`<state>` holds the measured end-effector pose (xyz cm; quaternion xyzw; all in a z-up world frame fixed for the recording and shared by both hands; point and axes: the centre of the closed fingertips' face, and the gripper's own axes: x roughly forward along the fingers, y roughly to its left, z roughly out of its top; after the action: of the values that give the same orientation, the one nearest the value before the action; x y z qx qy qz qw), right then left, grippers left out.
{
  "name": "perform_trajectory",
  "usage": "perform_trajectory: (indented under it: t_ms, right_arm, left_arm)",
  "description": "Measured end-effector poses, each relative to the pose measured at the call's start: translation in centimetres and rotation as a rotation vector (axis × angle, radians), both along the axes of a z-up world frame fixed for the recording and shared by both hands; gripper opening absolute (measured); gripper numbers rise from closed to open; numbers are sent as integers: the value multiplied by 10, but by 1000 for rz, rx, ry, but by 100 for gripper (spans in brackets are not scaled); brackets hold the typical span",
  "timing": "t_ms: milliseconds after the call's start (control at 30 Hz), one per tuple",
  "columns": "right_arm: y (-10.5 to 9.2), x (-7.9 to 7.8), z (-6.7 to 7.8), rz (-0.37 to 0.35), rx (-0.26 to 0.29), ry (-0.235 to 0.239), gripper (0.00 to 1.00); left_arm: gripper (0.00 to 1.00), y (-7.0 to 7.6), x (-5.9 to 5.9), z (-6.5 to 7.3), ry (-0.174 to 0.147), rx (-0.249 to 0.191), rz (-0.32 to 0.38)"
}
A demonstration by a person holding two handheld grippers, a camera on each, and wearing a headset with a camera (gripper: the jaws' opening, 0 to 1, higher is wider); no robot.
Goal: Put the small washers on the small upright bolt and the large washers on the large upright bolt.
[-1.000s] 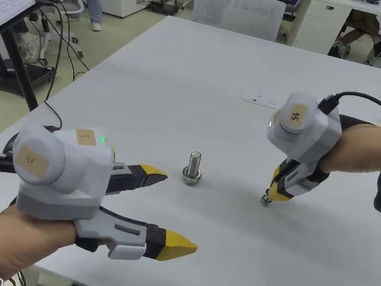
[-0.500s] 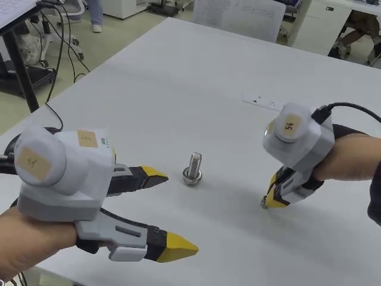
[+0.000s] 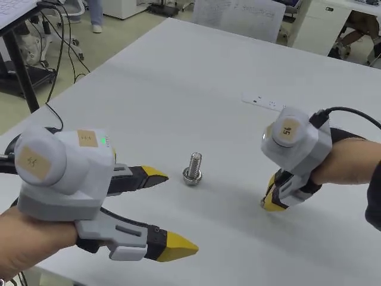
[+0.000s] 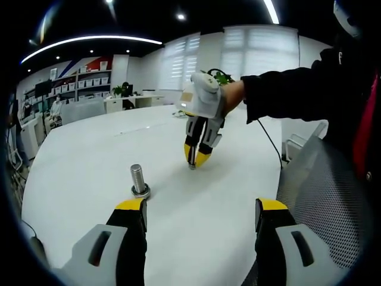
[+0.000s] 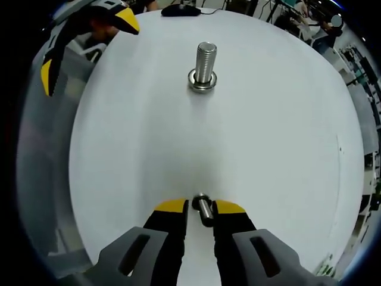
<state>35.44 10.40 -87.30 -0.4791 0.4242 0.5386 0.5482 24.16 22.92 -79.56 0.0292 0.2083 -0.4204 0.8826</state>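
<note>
The large bolt [image 3: 192, 167] stands upright in the middle of the white table [image 3: 178, 89], with a washer ring at its base; it also stands ahead in the right gripper view [image 5: 204, 64] and the left gripper view [image 4: 139, 180]. My right gripper [image 3: 272, 201] points down at the table to its right, its jaws shut on the small bolt [image 5: 203, 210], which stands between the yellow tips. My left gripper [image 3: 166, 208] hovers open at the lower left, nothing between its jaws [image 4: 200, 205]. The right gripper [image 4: 198, 156] shows beyond the large bolt.
A small white label [image 3: 262, 100] lies on the table behind the right gripper. A sheet of paper [image 3: 238, 15] rests at the far edge. A desk frame and cables [image 3: 36, 53] stand on the floor to the left. The left gripper [image 5: 89, 36] appears at upper left.
The right gripper has tilted and settled slightly lower, so its tips now hide the small bolt in the head view. The left gripper and large bolt have not moved.
</note>
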Motion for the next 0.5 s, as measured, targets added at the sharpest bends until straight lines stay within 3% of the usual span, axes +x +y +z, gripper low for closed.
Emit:
perform_trajectory:
  t_ms: [233, 500]
  right_arm:
    - [-1, 4, -1, -23, 20, -5, 26]
    - [3, 3, 2, -79, 94, 0, 49]
  left_arm:
    - [74, -1, 1, 0, 0, 2, -3]
    - [74, -3, 2, 1, 0, 6, -10]
